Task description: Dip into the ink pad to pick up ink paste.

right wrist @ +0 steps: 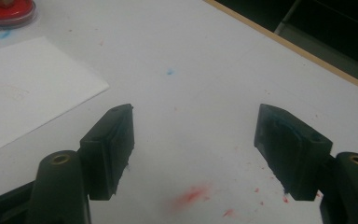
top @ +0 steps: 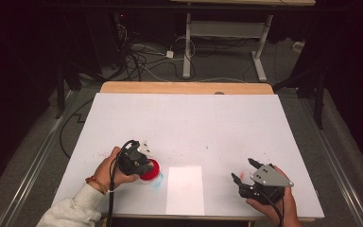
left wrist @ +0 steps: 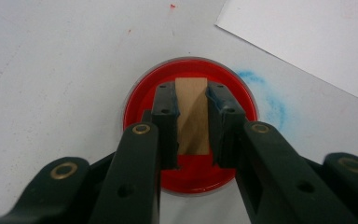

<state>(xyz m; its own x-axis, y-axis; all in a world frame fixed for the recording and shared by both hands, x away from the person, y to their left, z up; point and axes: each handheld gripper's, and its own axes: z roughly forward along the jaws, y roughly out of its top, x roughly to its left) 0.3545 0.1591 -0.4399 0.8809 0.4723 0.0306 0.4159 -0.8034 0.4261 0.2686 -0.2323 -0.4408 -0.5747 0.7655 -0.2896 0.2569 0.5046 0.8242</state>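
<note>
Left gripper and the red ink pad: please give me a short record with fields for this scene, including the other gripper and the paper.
left gripper: shut on a wooden stamp block, held over the red ink pad
contact with pad: cannot tell
right gripper: open, nothing between its jaws, above the white table
paper sheet: flat near the front edge, between the two grippers
stains: blue smear beside the pad, red spots below the right gripper

A white paper sheet (top: 185, 190) lies on the white table (top: 194, 123).
</note>
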